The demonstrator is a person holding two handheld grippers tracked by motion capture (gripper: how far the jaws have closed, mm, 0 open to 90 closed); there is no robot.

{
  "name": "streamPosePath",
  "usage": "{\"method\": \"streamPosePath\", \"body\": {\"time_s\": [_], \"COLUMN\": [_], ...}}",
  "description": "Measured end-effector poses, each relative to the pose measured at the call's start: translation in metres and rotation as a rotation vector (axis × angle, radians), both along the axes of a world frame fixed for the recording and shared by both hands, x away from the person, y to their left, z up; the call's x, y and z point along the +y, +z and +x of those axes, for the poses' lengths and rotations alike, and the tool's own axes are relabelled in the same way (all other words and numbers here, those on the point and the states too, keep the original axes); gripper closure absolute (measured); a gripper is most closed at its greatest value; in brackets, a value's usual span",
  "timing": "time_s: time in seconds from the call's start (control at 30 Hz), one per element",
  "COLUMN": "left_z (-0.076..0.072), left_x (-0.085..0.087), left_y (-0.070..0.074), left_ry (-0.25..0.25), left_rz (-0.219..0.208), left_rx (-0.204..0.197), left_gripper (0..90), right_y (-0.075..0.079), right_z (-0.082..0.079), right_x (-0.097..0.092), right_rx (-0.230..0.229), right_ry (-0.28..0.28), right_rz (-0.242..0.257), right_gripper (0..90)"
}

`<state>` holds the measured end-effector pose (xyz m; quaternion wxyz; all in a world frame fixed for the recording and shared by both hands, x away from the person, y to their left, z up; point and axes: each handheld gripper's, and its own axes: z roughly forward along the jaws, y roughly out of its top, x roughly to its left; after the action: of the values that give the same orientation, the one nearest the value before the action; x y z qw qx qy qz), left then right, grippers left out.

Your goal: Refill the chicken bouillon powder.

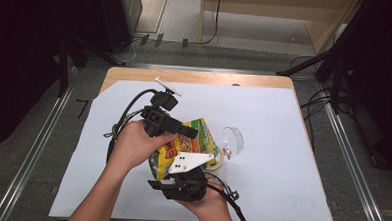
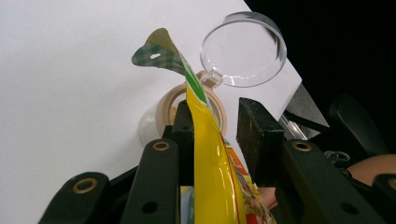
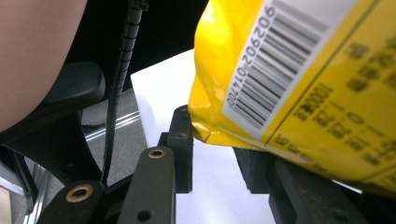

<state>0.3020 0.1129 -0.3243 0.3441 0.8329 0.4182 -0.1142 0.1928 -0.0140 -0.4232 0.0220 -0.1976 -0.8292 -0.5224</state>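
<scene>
A yellow snack bag [image 1: 205, 136] hangs tilted above the table between my two grippers. My left gripper [image 1: 189, 132] holds its upper part. In the left gripper view the bag [image 2: 210, 154] rises between the jaws, flat against the left pad, with a small gap at the right pad's tip; its opened top curls over a small beige-rimmed jar [image 2: 166, 105]. The jar's clear hinged lid [image 2: 243, 49] stands open. My right gripper [image 1: 181, 176] is at the bag's bottom end. In the right gripper view the bag's barcode corner [image 3: 317, 93] sits between the jaws of that gripper [image 3: 217, 140].
A white sheet [image 1: 283, 119] covers the wooden table. The jar [image 1: 222, 159] and its lid [image 1: 233, 139] stand just right of the bag. Cables trail from both grippers toward the near edge. Dark stands and cables lie on the floor around the table.
</scene>
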Motion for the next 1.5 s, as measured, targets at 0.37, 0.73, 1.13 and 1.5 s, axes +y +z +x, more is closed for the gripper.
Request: {"method": "streamPosePath", "body": {"time_s": [0.37,0.73,1.13,1.5], "left_z": [0.0031,0.0047,0.0052,0.0042], "left_x": [-0.0015,0.0015,0.0031,0.0031], "left_y": [-0.0021,-0.002,-0.0017,-0.0014], "left_ry": [-0.011,-0.018,0.0,0.002], "left_rz": [0.0,-0.037,-0.016,-0.01], "left_rx": [0.005,0.016,0.004,-0.001], "left_gripper": [69.7,69.9,69.9,69.5], "right_y": [0.0007,0.0018,0.0032,0.0039], "right_z": [0.0043,0.0062,0.0083,0.0079], "right_x": [0.0013,0.0044,0.0079,0.0085], "right_rx": [0.015,0.009,0.019,0.024], "right_ry": [0.005,0.007,0.014,0.016], "right_rz": [-0.006,-0.018,-0.016,-0.012], "right_gripper": [71.0,71.5,71.5,71.6]}}
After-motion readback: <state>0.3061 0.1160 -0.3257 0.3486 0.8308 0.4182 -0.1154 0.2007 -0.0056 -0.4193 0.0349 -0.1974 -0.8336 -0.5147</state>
